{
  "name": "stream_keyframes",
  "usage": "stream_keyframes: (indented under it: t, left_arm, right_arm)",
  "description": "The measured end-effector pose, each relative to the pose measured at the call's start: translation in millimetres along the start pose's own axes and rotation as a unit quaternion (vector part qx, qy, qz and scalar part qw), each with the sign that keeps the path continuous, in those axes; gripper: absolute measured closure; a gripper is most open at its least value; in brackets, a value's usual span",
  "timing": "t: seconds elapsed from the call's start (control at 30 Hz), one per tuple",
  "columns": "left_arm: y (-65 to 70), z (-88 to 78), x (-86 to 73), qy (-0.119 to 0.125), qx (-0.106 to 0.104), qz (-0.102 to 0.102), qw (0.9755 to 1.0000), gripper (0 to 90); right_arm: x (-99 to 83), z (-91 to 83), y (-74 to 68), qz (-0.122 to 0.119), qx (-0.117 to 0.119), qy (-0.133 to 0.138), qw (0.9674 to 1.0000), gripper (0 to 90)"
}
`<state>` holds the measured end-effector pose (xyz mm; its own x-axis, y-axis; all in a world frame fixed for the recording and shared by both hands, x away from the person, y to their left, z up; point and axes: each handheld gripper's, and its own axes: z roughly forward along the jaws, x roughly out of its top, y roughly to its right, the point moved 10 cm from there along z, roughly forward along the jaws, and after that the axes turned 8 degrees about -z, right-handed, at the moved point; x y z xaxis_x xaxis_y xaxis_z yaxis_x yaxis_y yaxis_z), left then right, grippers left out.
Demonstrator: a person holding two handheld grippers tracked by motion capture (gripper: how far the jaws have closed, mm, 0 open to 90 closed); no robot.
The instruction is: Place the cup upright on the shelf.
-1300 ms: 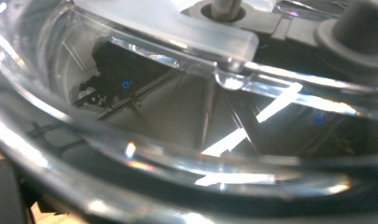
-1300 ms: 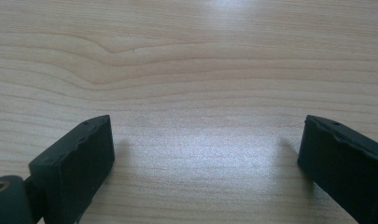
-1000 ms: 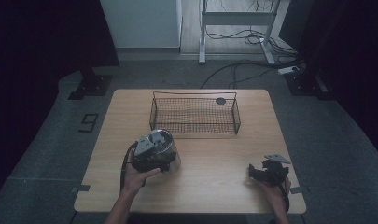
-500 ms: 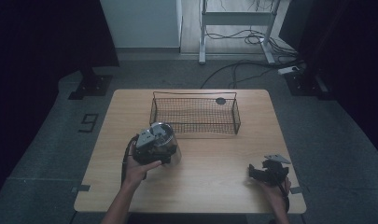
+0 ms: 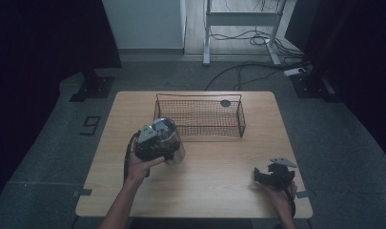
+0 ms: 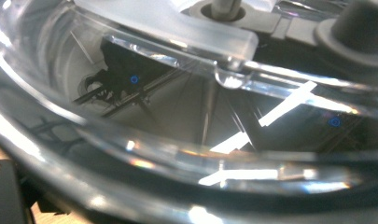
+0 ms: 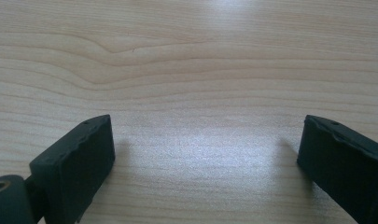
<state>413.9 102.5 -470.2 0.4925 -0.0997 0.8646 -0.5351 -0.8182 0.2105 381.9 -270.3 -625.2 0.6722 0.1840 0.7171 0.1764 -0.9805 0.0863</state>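
Wooden table, high view: left gripper clamped on clear container, off the surface near wire basket left end. Left gripper view: container wall close-up. Right gripper view: right gripper wide apart over bare wood near front right corner.

1. The left forearm comes in from the bottom edge of the high view, bare and angled up and slightly right.
2. The left hand grips the left gripper from below, thumb wrapped round its near side.
3. The left gripper is lifted off the bench, its grey plate on top; its jaws are hidden from sight.
4. The right hand sits low at the near right corner, holding the right gripper.
5. In the right gripper view the two black jaws stand wide apart, nothing between them, just above the bench.
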Motion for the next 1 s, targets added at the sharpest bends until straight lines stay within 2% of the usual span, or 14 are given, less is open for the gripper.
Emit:
stream_keyframes:
  t: [0.23,0.47,1.0]
  left_arm:
    - [0.9,0.1,9.0,0.003,-0.006,-0.001,1.0000,4.0]
    - [-1.1,1.4,17.5,0.006,0.004,0.006,1.0000,4.1]
    - [-5.3,4.6,34.0,0.012,0.012,0.008,0.9998,4.1]
  right_arm:
    - [0.3,0.3,0.1,0.000,0.000,0.000,1.0000,3.8]
    - [0.4,0.3,0.2,0.001,0.000,0.000,1.0000,3.9]
    - [0.5,0.4,0.2,0.001,0.000,0.000,1.0000,3.9]
